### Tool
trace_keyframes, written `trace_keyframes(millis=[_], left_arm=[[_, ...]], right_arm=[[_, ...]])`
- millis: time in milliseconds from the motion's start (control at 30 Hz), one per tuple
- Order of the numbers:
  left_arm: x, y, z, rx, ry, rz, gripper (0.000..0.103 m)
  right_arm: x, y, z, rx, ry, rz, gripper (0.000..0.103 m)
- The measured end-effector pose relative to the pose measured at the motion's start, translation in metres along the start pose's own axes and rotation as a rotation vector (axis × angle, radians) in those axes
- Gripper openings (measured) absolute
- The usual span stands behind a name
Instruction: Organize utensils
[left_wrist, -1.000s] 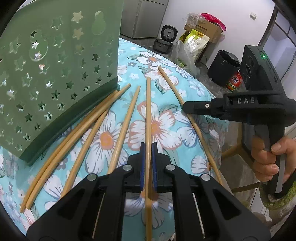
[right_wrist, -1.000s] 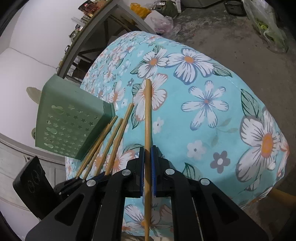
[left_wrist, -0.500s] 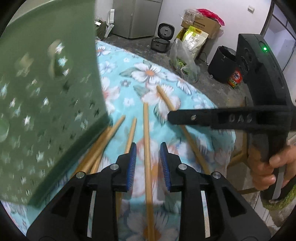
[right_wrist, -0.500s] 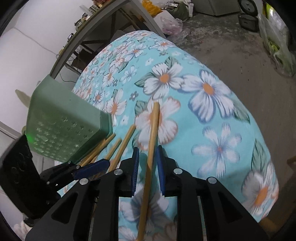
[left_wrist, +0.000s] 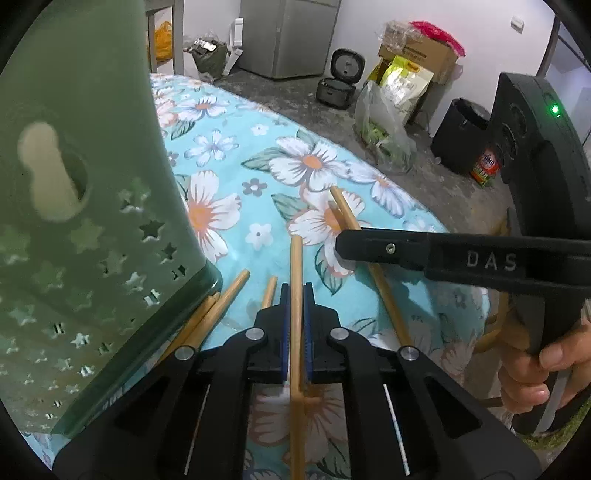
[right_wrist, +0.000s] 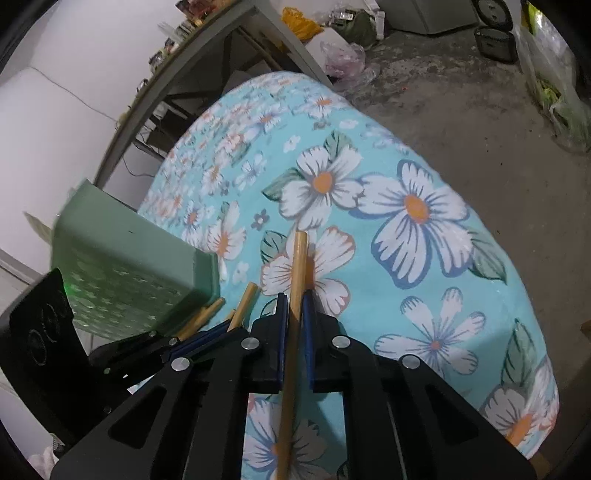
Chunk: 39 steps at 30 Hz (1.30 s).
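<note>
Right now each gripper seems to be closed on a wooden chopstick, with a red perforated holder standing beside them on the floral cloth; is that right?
Only the colour is wrong: the perforated holder is green, as the left wrist view shows. The rest stands.

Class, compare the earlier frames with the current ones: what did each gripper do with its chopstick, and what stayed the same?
Both grippers opened briefly, then closed again. The left gripper clamps its chopstick nearer the tip; the right gripper likewise regrips its own chopstick. The green holder and the loose chopsticks beside it stayed on the floral cloth.
</note>
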<state>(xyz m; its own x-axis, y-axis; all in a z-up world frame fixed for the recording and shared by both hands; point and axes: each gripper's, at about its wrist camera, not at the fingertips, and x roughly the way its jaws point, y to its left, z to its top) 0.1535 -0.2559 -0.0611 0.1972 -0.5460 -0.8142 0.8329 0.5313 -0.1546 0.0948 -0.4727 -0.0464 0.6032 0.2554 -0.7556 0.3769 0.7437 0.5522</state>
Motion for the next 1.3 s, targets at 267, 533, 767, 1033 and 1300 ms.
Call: trace_keyframes(millis=[267, 533, 767, 1033, 1300], left_arm=[[-0.068, 0.003, -0.003, -0.036, -0.135, -0.051, 0.006], [-0.171, 0.024, -0.013, -0.084, -0.321, -0.038, 0.005], [-0.27, 0.053, -0.019, -0.138, -0.541, 0.023, 0.005], [-0.342, 0.073, -0.001, -0.18, -0.87, 0.125, 0.005], [-0.337, 0.093, 0.028, -0.244, -1.013, 0.163, 0.005]], right_arm=[[-0.049, 0.029, 0.0, -0.064, -0.112, 0.068, 0.007], [-0.107, 0.076, -0.004, -0.197, -0.244, 0.139, 0.007], [-0.149, 0.118, -0.004, -0.317, -0.344, 0.171, 0.007], [-0.149, 0.136, -0.009, -0.351, -0.344, 0.168, 0.007], [-0.139, 0.133, -0.006, -0.343, -0.326, 0.157, 0.007]])
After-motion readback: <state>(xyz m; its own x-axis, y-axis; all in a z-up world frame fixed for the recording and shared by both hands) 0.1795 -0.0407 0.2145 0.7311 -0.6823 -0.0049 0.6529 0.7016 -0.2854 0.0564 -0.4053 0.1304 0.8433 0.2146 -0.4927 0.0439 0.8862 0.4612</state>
